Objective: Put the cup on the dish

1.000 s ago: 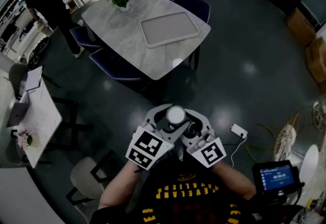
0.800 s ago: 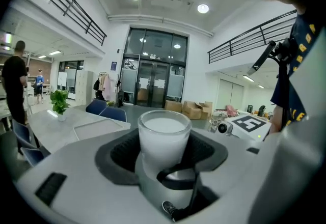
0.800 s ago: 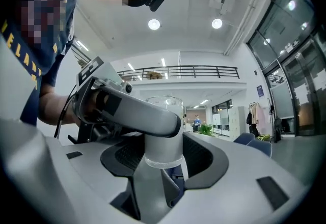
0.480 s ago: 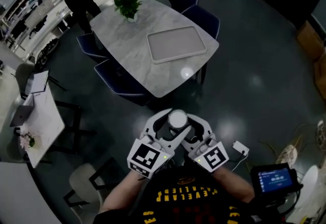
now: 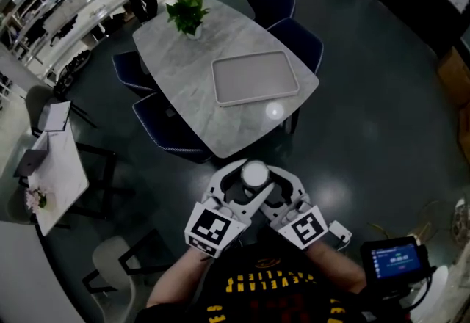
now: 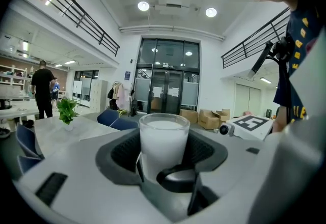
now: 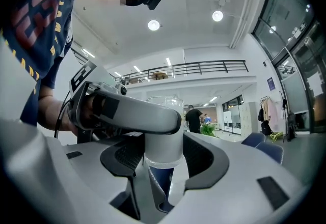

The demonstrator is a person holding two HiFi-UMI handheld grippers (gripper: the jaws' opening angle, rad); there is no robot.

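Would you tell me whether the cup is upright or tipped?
Upright: in the left gripper view the cup shows a level rim on top and straight walls.

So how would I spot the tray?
Find the big grey table with blue chairs around it. The tray lies flat on it, toward the right edge. It's a pale rounded rectangle; the only other thing there is a leafy green plant.

1. We saw the left gripper (image 6: 164,169) with its jaws closed around a frosted white cup (image 6: 164,139), which stood upright between them.
2. Beyond the left jaw, a potted plant (image 6: 66,111) sat on a pale table (image 6: 53,134).
3. Farther out past that jaw stood a person (image 6: 43,90) in dark clothes.
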